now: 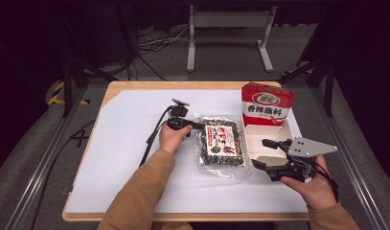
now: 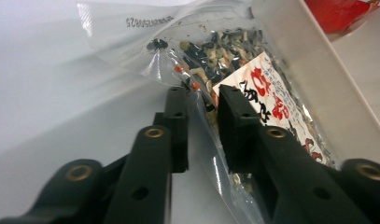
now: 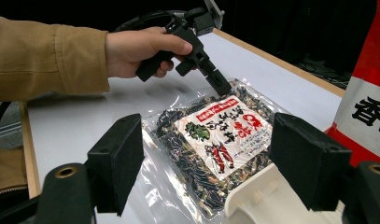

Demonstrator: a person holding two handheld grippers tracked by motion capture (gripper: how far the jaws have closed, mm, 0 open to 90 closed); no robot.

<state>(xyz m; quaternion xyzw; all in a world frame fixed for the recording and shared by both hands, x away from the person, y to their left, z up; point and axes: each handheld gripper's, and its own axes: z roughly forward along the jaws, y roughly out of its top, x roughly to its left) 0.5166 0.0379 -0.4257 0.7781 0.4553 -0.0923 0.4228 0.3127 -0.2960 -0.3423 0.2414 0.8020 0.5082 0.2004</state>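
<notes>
The left gripper (image 2: pixel 201 100) pinches, it seems, the clear edge of the dried-mix packet (image 1: pixel 222 146) on the packet's left corner. Right of the packet, the right gripper (image 1: pixel 263 153) hovers released beside the white tray (image 1: pixel 292 133).

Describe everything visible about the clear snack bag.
The bag is a clear, glossy plastic pouch of dark mixed bits with pale and orange pieces, bearing a white label with red and black print and a green mark. It lies flat on the white sheet, close beside the white tray, its crinkled sealed margins spreading out. A printed code runs along one margin. The left tool has its jaws closed on the bag's edge, pinching the film. The right tool stands open, apart from it.
</notes>
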